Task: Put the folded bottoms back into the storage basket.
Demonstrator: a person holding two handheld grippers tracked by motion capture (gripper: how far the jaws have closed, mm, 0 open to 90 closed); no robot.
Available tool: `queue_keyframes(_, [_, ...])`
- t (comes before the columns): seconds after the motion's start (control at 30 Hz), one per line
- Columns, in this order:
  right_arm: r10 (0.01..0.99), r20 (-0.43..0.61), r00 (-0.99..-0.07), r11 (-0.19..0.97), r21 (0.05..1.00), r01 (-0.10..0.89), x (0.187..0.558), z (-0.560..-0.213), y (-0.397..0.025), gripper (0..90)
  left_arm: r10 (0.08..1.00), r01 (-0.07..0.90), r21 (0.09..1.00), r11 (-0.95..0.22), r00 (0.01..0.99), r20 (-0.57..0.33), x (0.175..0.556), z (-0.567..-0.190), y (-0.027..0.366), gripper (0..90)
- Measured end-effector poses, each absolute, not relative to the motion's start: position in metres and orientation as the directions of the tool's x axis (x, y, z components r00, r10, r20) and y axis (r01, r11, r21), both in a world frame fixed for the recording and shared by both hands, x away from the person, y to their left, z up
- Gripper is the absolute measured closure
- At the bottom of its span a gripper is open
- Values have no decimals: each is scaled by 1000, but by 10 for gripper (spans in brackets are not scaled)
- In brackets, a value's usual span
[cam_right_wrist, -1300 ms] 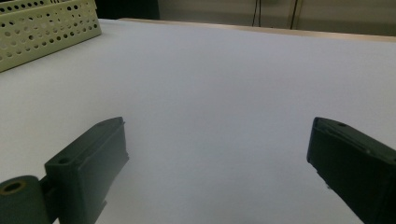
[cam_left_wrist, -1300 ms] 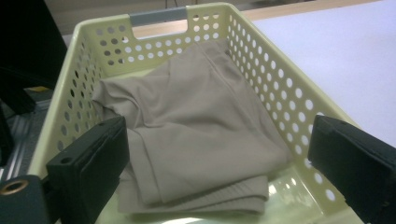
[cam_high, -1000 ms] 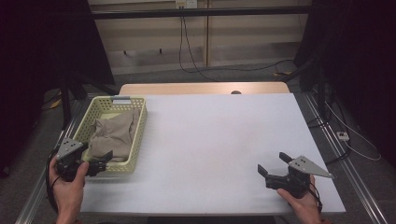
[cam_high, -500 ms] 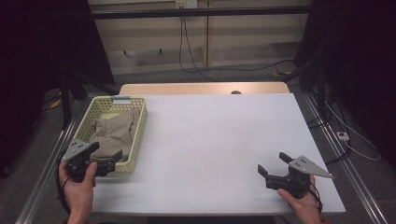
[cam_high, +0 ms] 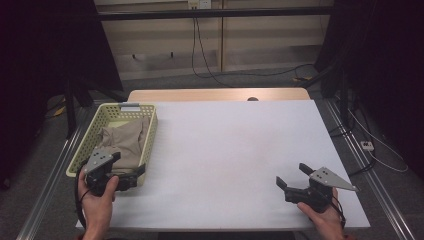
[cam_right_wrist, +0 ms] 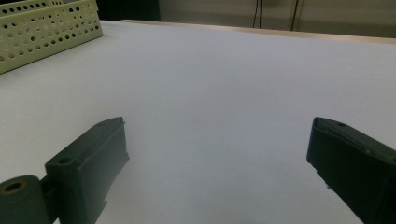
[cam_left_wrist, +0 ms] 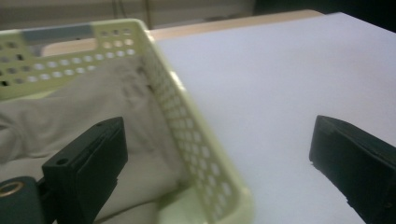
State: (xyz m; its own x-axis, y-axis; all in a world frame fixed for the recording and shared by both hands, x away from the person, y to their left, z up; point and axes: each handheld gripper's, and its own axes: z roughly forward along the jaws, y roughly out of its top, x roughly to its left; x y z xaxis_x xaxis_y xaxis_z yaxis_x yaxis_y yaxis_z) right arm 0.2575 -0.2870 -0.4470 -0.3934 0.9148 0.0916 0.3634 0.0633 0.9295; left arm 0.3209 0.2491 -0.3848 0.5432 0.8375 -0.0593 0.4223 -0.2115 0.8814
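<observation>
Left gripper [cam_high: 131,175] spread wide, astride the near right corner of the pale green basket [cam_high: 148,141]; one jaw inside over the beige cloth [cam_high: 125,142], other jaw outside above the white table [cam_high: 230,145]; grips nothing; right gripper [cam_high: 292,179] also released, empty, well apart, basket far off its left jaw

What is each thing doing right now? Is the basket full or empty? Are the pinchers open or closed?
Basket: upright at the table's left edge, holding cloth.
Beige cloth: crumpled inside the basket.
Left gripper: open, jaws straddling the basket's near right wall, gripping nothing.
Right gripper: open, empty, low over bare table.
Table: white top, bare apart from the basket.
</observation>
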Motion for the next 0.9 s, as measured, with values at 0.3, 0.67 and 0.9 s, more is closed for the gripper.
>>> queue_keyframes(0.3, [914,85,-397,71,929,364,258,-447,-287,46,794,394,874,-285,607,-14,328,-382,222,50])
queue_keyframes(0.67, [914,92,-394,63,929,364,258,-447,-287,46,746,384,860,-338,666,-4,340,-378,191,52])
queue_keyframes(0.9, [913,93,-397,64,929,365,258,-447,-287,47,721,368,859,-356,693,2,342,-375,169,55])
